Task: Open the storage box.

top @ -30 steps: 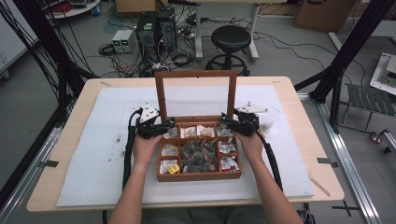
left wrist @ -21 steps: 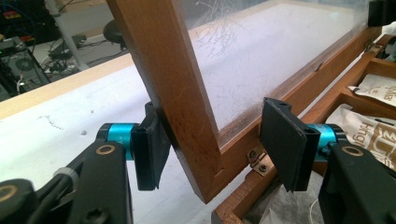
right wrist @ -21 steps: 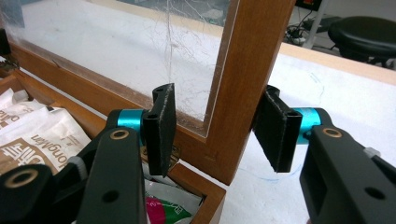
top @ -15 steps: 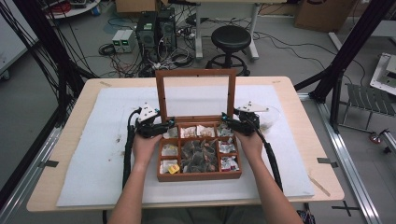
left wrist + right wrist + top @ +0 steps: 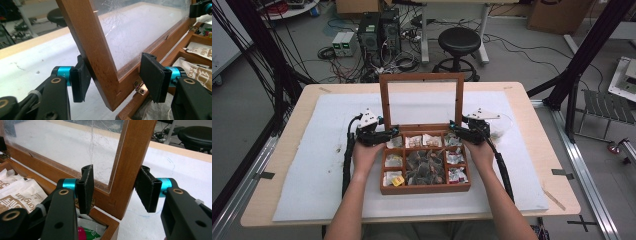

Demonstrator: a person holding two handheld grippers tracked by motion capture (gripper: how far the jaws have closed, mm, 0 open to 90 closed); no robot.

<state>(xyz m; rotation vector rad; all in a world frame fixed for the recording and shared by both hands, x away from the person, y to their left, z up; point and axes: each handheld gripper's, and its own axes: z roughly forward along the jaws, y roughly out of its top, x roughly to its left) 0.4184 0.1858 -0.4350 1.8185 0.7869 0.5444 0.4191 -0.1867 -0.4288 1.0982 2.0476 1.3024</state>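
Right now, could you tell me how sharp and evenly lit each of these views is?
High view: soft, dim toward the floor, the wooden box small. Left gripper view: lid frame sharp, pane scratched, stool behind blurred. Right gripper view: the tool's near arms softly out of focus, bright sheet glaring through the pane.

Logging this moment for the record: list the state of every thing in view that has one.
Wooden compartment box: open, packets inside.
Glass-paned wooden lid: raised upright.
Left gripper: open, jaws straddling the lid's frame corner, pads not pressing.
Right gripper: open, jaws astride the lid's other frame post.
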